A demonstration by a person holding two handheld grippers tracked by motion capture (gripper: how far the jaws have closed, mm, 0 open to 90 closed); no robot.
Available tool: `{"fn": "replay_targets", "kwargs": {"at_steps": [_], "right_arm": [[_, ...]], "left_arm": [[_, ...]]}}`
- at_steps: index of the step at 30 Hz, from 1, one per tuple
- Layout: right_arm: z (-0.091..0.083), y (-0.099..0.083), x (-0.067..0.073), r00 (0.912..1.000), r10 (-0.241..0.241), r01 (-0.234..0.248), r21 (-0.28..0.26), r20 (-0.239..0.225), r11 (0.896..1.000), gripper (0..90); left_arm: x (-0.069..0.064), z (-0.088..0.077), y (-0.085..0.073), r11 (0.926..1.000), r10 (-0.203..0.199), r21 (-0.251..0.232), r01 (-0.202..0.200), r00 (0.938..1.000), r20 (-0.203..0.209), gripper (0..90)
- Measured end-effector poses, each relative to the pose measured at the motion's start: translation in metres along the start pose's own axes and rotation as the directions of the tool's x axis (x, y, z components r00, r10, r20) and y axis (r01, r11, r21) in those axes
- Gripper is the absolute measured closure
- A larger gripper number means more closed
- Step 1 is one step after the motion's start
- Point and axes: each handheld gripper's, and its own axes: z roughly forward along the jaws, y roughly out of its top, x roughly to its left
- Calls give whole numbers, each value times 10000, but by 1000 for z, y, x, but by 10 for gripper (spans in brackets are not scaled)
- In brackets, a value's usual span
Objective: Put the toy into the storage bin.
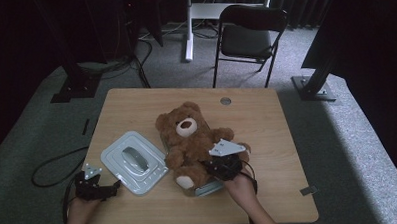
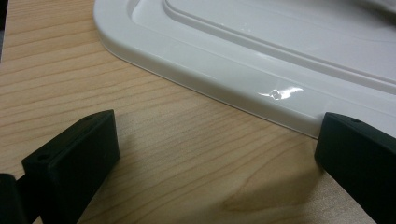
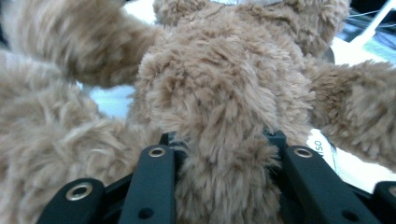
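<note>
While seen from above, brown teddy bear (image 1: 191, 142) lying face up near the middle of the wooden surface (image 1: 267, 124), head toward the far edge, legs toward the person; resting on a pale container (image 1: 207, 188) whose corner peeks out beside the bear's near foot; white lid (image 1: 134, 162) with a grey handle lying flat just to the bear's left, touching or nearly touching the bear's side, hard to tell which.

Right claw (image 1: 223, 166) at the bear's right leg, on the near side of the bear, grey three-cornered plate on top, person's right hand (image 1: 241, 186) behind it; clenched on the teddy bear (image 3: 219, 116), the fur of one limb bunched between the two black jaws in the right gripper view, jaws pressing in on both sides of it; pale container showing through gaps beyond the bear's limbs there.

Left claw (image 1: 108, 187) well to the bear's left, low at the near-left corner of the lid, held by the person's left hand (image 1: 80, 208); released, jaws spread wide apart in the left gripper view with bare wood between them; white lid (image 2: 243, 60) rim just beyond the jaw tips, one jaw close against the rim, nothing gripped.

Beyond the surface, past the bear's head, a dark folding chair (image 1: 251, 32) on grey carpet.
</note>
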Motion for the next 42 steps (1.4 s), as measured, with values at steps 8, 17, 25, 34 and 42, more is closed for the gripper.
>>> {"fn": "replay_targets", "kwargs": {"at_steps": [8, 17, 25, 34, 42], "right_arm": [[-10, -9, -23, 9977, -78, 101, 336, -673, 9994, 668], [-13, -17, -52, 9987, -174, 209, 757, -471, 9969, 643], [-10, -21, -66, 9982, 423, -407, 398, -416, 9984, 527], [-22, 2, -64, 9936, 947, -911, 593, -614, 9941, 325], [-35, 20, -74, 9824, 1691, -1716, -250, -791, 9849, 326]], "left_arm": [[0, 0, 0, 10000, -21, -3, 21, 10000, -13, 5], [0, 0, 0, 10000, -19, -4, 19, 10000, -11, 4], [0, 0, 0, 10000, -33, 0, 33, 10000, -39, 4], [0, 1, 1, 10000, -24, -6, 24, 10000, -39, 4], [-1, 1, 0, 10000, -47, -8, 47, 10000, -30, 5]]}}
